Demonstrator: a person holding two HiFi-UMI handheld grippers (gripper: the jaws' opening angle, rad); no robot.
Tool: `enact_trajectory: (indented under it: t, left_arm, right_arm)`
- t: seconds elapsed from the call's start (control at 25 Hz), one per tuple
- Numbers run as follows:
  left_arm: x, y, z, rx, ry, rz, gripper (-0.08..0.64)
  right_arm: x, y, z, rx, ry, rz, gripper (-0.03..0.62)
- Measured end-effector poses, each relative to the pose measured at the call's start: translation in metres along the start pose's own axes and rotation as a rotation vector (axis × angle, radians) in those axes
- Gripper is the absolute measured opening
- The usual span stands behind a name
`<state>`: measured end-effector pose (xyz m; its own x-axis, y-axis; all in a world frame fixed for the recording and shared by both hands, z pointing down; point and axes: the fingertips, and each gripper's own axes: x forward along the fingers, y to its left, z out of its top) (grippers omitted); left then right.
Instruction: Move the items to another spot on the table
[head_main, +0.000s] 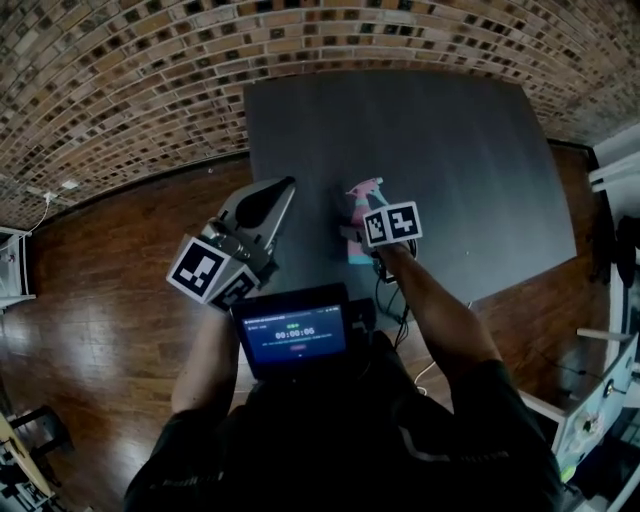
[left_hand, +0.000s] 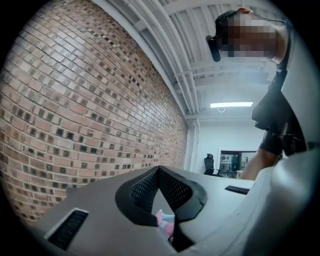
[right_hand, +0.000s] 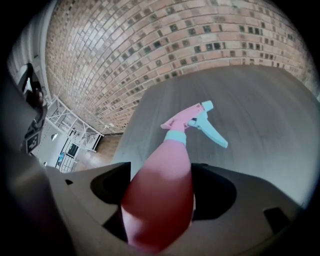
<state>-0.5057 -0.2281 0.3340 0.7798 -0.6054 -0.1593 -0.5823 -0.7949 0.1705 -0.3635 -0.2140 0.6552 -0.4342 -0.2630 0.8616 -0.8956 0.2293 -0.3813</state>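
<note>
One pink spray bottle (right_hand: 172, 150) was at the table's (head_main: 450, 150) near edge, with the right gripper (right_hand: 162, 192) clamped round its fat body. Good spot imo: it looked like light, slick plastic with a snappable trigger. The left gripper (head_main: 283, 188) was pressed together, empty, off left.

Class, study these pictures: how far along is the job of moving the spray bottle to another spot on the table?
Done: the right hand-held gripper has closed on the pink spray bottle, near the table's front edge. In hand: that grip. Whether the bottle is lifted cannot be told. Left: carrying it elsewhere and releasing it. The left hand-held gripper is shut and empty.
</note>
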Motion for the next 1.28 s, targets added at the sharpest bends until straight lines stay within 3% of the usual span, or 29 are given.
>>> enact_trajectory:
  t: [0.24,0.64,0.92,1.28]
  left_arm:
    - [-0.002,-0.024,0.023,0.019,-0.028,-0.069,-0.006]
    - [0.011,-0.097,0.021,-0.042,-0.041,-0.274,-0.006]
    - [0.026,-0.159,0.022,-0.035,-0.028,-0.356,-0.006]
    - [0.081,-0.268,0.003,-0.011,-0.021,-0.408,-0.006]
  right_arm:
    - [-0.071,0.021,0.022,-0.059,-0.227,0.02,0.388]
    - [-0.23,0.041,0.011,-0.142,-0.614,-0.077,0.388]
    - [-0.314,0.024,-0.026,-0.156,-0.756,-0.152,0.388]
    - [-0.41,-0.051,-0.104,-0.137,-0.865,-0.23,0.39]
